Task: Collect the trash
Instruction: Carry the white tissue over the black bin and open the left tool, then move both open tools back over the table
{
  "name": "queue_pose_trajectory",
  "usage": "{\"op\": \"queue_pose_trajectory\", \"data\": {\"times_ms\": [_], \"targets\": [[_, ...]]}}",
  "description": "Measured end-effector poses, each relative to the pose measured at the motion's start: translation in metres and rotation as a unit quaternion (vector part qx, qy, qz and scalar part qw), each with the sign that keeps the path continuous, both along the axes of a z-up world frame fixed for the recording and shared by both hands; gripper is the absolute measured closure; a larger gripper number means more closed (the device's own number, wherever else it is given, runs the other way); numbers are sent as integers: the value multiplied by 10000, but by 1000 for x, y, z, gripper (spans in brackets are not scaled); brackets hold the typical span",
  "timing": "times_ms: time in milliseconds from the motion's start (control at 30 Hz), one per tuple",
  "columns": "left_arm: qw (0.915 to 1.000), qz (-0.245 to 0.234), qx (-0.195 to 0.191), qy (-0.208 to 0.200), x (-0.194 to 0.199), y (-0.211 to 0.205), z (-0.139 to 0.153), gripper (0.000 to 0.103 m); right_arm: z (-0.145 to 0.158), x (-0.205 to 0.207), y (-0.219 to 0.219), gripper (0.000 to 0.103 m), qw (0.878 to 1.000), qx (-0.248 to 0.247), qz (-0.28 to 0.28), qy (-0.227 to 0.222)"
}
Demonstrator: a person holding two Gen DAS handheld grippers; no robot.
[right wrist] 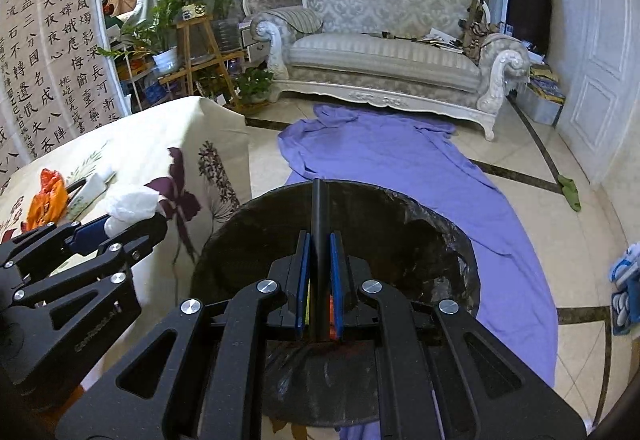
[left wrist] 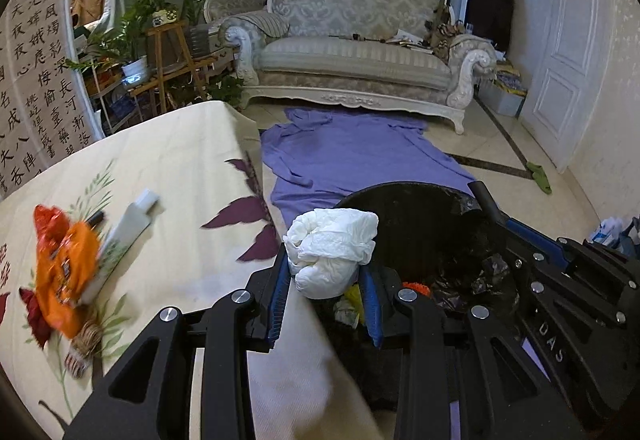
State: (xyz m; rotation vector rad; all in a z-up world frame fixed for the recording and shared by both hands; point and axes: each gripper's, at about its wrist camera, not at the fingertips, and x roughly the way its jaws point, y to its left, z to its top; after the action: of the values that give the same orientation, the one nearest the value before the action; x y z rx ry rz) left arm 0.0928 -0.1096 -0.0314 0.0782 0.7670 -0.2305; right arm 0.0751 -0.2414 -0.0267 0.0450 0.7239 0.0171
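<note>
My left gripper (left wrist: pixel 324 268) is shut on a crumpled white paper wad (left wrist: pixel 332 244), held over the table's edge right beside the black bin (left wrist: pixel 416 224). The bin is lined with a black bag and has yellow and orange scraps (left wrist: pixel 416 286) at its bottom. In the right wrist view my right gripper (right wrist: pixel 320 236) is shut on a thin black bar (right wrist: pixel 320 208) that stands over the bin (right wrist: pixel 420 252). The left gripper (right wrist: pixel 108 224) with the wad (right wrist: pixel 132 204) shows at the left there. On the floral tablecloth lie an orange wrapper (left wrist: pixel 64 264), a white tube (left wrist: pixel 128 224) and a black pen (left wrist: pixel 94 218).
The table (left wrist: pixel 172 168) fills the left, with a small striped object (left wrist: pixel 84 344) near its front. A purple cloth (left wrist: pixel 360 156) is spread on the tiled floor in front of a white sofa (left wrist: pixel 352 52). A plant stand (left wrist: pixel 168 52) is at the far left and a green rag (left wrist: pixel 540 176) near the door.
</note>
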Motion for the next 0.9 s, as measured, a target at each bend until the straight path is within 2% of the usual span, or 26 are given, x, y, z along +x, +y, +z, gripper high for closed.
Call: {"op": "queue_pose_trajectory", "data": {"times_ms": [67,167,267,300,600,667,900], "targets": [[10000,-38,55,56,6,-3,-3,68,-3,6,-4,93,10000,40,-18,6],[9997,7,145,187,15,-6,-9,62,-7,14,-11,89,9999,91,-80,25],[9995,42,154,287,16,-9,-12,52,-11,18,-17,78,9998,122,-141,55],[9995,65,146,277,16,-8,-11,48,-12,19,-19,78,9998,132,-164,62],[9996,151,126,180,14,-4,-8,33,-7,14,-31,75,9993,147,-348,15],[9996,180,147,138,13,-3,-5,31,-6,13,-30,64,9992,123,-375,0],[9991,362,198,13,1,17,4,28,-2,4,-23,59,9993,148,-342,-13]]}}
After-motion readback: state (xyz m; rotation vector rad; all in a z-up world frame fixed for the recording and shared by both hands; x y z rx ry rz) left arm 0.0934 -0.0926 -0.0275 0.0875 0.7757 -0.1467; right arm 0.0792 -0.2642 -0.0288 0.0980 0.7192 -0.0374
